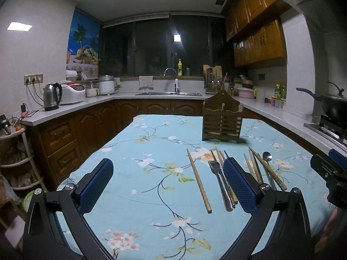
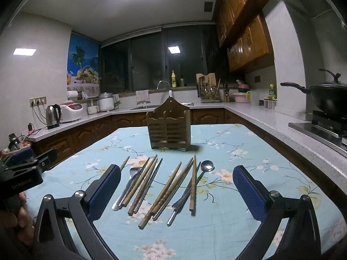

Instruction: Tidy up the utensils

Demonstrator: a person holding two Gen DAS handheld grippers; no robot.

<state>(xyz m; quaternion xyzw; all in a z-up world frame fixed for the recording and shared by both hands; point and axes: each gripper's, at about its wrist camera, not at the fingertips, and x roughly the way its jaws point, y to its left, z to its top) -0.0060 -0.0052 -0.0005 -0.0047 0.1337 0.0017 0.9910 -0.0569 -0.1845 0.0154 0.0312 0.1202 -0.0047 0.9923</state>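
A wooden slatted utensil holder [image 1: 221,119] [image 2: 168,127] stands upright at the far side of the table. In front of it lie several wooden chopsticks [image 2: 164,191], a metal fork [image 1: 219,177] [image 2: 128,186], a metal spoon [image 2: 206,166] [image 1: 267,157] and metal chopsticks [image 2: 149,186]. One wooden chopstick [image 1: 199,182] lies apart to the left. My left gripper [image 1: 168,173] is open and empty above the cloth, left of the pile. My right gripper [image 2: 176,178] is open and empty, its fingers on either side of the pile.
The table has a light blue floral cloth [image 1: 138,186] [image 2: 227,216]. Kitchen counters [image 1: 86,104] run around it, with a kettle [image 1: 52,96], a rice cooker [image 1: 71,93], a sink [image 1: 169,93] and a wok on the stove [image 2: 327,97] at the right.
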